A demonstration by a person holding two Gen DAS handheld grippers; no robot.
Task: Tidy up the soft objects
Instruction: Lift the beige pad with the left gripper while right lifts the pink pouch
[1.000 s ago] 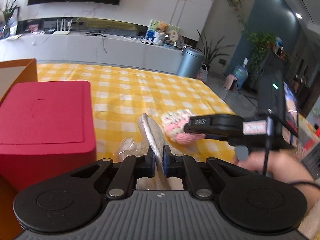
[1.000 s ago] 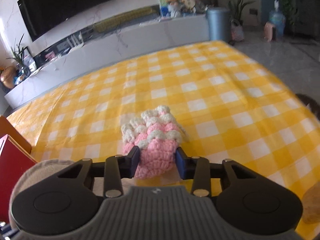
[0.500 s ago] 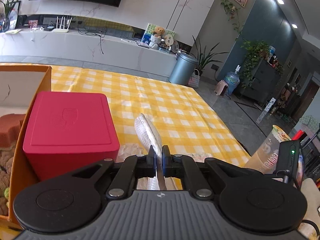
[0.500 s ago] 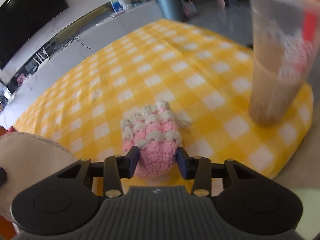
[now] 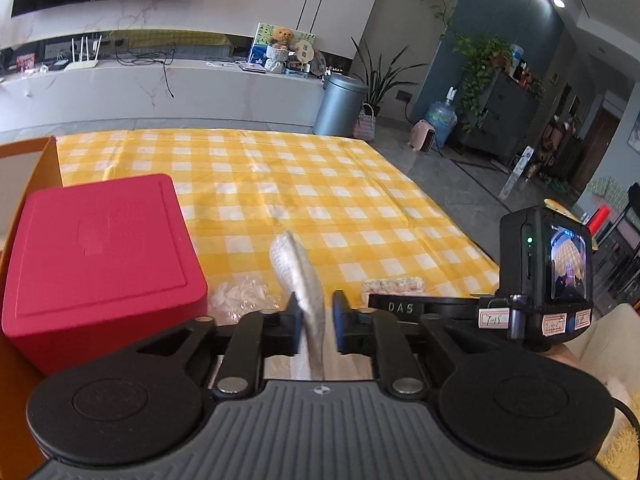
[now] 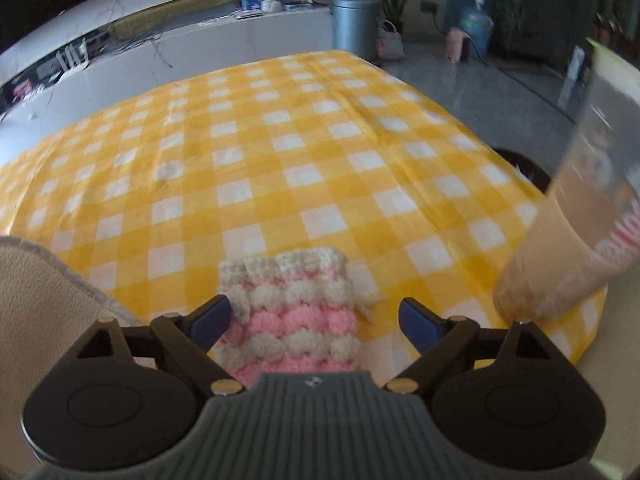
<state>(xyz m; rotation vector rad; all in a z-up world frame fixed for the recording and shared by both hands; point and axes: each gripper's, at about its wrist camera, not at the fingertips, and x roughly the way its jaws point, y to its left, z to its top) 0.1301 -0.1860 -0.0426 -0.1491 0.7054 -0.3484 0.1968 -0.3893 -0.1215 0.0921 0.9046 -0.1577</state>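
My left gripper (image 5: 316,320) has opened slightly around a flat grey-beige soft pad (image 5: 298,276) that stands on edge between the jaws; the right jaw is clear of it. My right gripper (image 6: 316,316) is open, with a pink and white crocheted pouch (image 6: 292,312) lying on the yellow checked tablecloth (image 6: 280,160) between its fingers, untouched. The pouch shows in the left wrist view (image 5: 394,285), behind the right gripper's body. The soft pad's edge shows at the left of the right wrist view (image 6: 52,280).
A red box (image 5: 100,256) sits inside an orange box (image 5: 24,160) at the left. A crumpled clear plastic wrap (image 5: 240,296) lies beside the red box. A tall cup of milky drink (image 6: 576,232) stands at the table's right edge.
My right gripper opened and let go of the crocheted pouch, which now lies flat on the cloth. My left gripper's jaws parted a little around the soft pad.
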